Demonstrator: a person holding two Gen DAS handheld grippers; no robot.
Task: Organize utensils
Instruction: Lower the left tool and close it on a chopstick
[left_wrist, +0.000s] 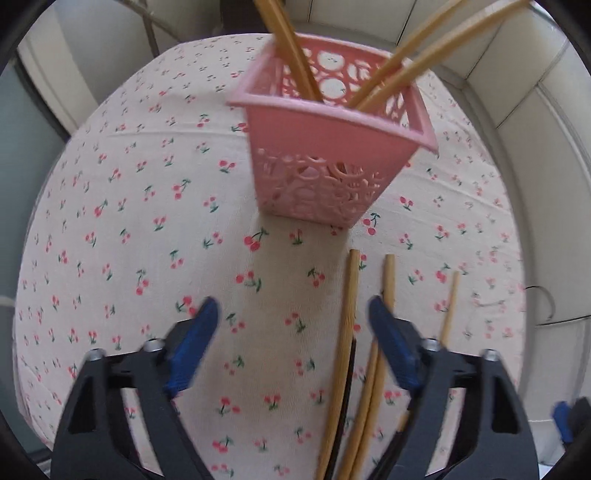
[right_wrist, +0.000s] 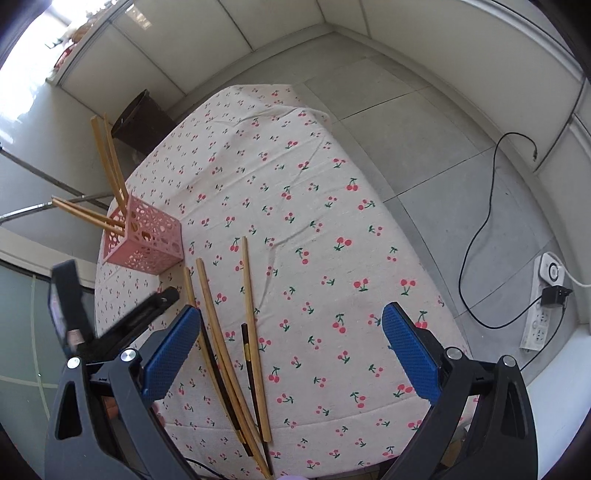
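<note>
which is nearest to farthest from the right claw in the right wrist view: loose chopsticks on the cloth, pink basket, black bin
1. loose chopsticks: on the cloth just inside the left finger of the open right claw.
2. pink basket: farther up the table, left side, chopsticks standing in it.
3. black bin: on the floor beyond the table's far left edge.

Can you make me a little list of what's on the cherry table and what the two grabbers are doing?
table cover: cherry tablecloth
holder: pink basket, upright
in basket: four bamboo chopsticks
loose on cloth: bamboo chopsticks and dark chopsticks, lying side by side
left gripper: jaws open, one loose chopstick between them
right gripper: jaws open, holding nothing
</note>
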